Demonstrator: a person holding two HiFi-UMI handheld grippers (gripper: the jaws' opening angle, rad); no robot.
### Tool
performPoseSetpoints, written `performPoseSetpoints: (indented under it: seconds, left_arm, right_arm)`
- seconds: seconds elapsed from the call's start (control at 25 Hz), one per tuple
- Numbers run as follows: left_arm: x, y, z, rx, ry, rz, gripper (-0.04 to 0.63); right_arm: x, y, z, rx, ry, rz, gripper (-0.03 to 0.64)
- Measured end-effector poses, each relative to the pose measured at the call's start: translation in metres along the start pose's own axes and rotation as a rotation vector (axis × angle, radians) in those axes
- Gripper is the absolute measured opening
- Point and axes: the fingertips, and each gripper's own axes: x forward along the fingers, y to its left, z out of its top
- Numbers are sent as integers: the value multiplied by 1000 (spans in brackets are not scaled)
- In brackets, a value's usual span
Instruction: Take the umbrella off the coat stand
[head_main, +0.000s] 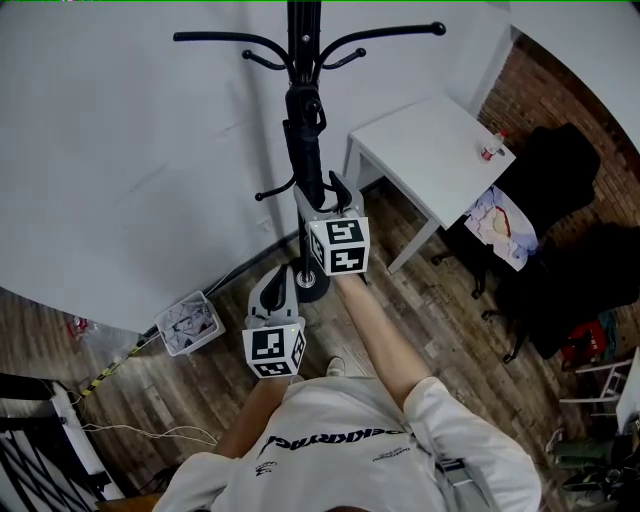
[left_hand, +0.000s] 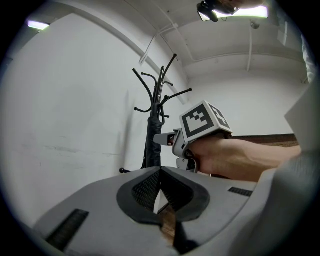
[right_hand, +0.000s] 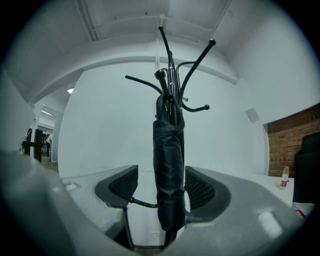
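A black coat stand (head_main: 303, 30) rises against the white wall, and a folded black umbrella (head_main: 303, 140) hangs down its pole. My right gripper (head_main: 322, 190) is open, with its jaws on either side of the umbrella's lower part. In the right gripper view the umbrella (right_hand: 169, 160) stands between the pads of the right gripper (right_hand: 162, 187); the left pad is clearly off it and the right pad is very close. My left gripper (head_main: 280, 275) hangs lower and nearer to me, shut and empty. From the left gripper (left_hand: 160, 172) I see the stand (left_hand: 161, 85) ahead.
A white table (head_main: 425, 150) stands right of the stand with a small bottle (head_main: 490, 148) on it. Black chairs (head_main: 560, 170) are further right. A small white basket (head_main: 190, 322) sits on the wooden floor at the left. The stand's round base (head_main: 310, 285) lies under my grippers.
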Motion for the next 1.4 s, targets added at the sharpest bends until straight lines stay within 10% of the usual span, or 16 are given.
performPoseSetpoints:
  seconds: [1.4]
  left_arm:
    - [10, 2, 7, 37, 5, 36, -3]
  right_arm:
    - [77, -13, -40, -54, 44, 42, 278]
